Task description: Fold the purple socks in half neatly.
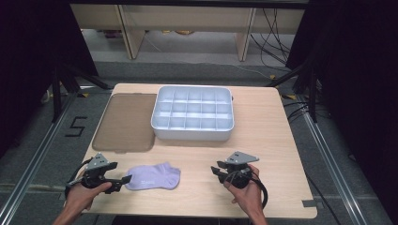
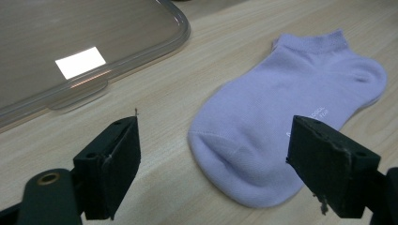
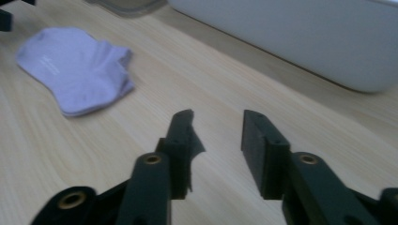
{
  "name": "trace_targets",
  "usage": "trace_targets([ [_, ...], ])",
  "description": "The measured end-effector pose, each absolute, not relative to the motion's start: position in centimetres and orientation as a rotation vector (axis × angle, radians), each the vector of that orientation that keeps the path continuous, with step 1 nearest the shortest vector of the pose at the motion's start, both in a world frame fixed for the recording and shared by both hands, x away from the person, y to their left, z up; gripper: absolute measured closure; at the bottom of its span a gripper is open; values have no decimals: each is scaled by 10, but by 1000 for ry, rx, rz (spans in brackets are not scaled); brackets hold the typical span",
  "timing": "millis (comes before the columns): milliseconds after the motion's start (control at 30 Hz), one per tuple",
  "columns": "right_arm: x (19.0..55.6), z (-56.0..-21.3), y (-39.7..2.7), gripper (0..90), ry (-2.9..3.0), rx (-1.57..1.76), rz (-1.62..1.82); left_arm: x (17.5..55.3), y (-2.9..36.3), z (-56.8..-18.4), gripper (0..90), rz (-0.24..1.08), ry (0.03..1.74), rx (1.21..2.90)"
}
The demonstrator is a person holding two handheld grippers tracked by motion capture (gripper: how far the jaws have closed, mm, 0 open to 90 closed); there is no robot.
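The table [image 1: 277,140] is light wood w/ rounded corners. At approx. 12 o'clock from its middle sits the tray [image 1: 192,135], white plastic, split into small square compartments. Touching the tray's left side, toward 10 o'clock, lies the lid [image 1: 124,122], a flat, clear, brownish sheet w/ a raised rim; it reflects a bright rectangle in the left gripper view [image 2: 80,62].

The sock [image 1: 153,176] lies flat on the table at about 7 o'clock from the middle, near the front edge and well apart from the tray. It is pale lilac, ankle-cut, w/ a ribbed cuff band and faint white lettering along the foot; the toe end is rounded and points at the left gripper. In the right gripper view the sock [image 3: 75,68] sits at 10 o'clock, looking like two layers stacked.

The left gripper [image 1: 123,179] is at 9 o'clock of the sock, jaws spread wide, toe end just ahead of them; pads not pressing on it, nothing held. The right gripper [image 1: 216,171] is at 3 o'clock of the sock, well apart, jaws partly open w/ bare table between, holding nothing.
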State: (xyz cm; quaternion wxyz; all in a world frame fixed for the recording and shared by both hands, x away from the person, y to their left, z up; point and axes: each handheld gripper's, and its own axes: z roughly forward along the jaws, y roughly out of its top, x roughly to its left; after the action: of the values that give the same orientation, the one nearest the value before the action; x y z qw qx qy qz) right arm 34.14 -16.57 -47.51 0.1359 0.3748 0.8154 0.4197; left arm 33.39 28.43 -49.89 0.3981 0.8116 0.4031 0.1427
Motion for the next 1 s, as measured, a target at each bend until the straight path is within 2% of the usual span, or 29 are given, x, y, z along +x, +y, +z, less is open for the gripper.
trace_targets([
  [67,343,-475,-154,752,2388,1068,1222,334,284,-499,169,366,1028,2047],
  [100,343,-475,-154,752,2388,1068,1222,334,284,-499,169,366,1028,2047],
  [133,347,-475,-141,815,2408,1005,1249,333,281,-501,169,379,1035,2010],
  [200,350,-475,-126,862,2442,963,1267,333,279,-501,169,378,1048,1978],
  [233,351,-475,-121,880,2456,954,1275,333,283,-500,168,389,1025,2039],
  [267,352,-475,-111,898,2482,925,1282,333,282,-500,165,374,1035,2019],
  [500,356,-480,-68,900,2581,790,1242,332,279,-501,155,384,1051,1990],
  [533,357,-482,-57,900,2602,776,1213,333,281,-500,156,386,1033,2030],
  [1000,368,-496,-22,900,2670,703,1129,334,283,-500,166,365,1039,2048],
])
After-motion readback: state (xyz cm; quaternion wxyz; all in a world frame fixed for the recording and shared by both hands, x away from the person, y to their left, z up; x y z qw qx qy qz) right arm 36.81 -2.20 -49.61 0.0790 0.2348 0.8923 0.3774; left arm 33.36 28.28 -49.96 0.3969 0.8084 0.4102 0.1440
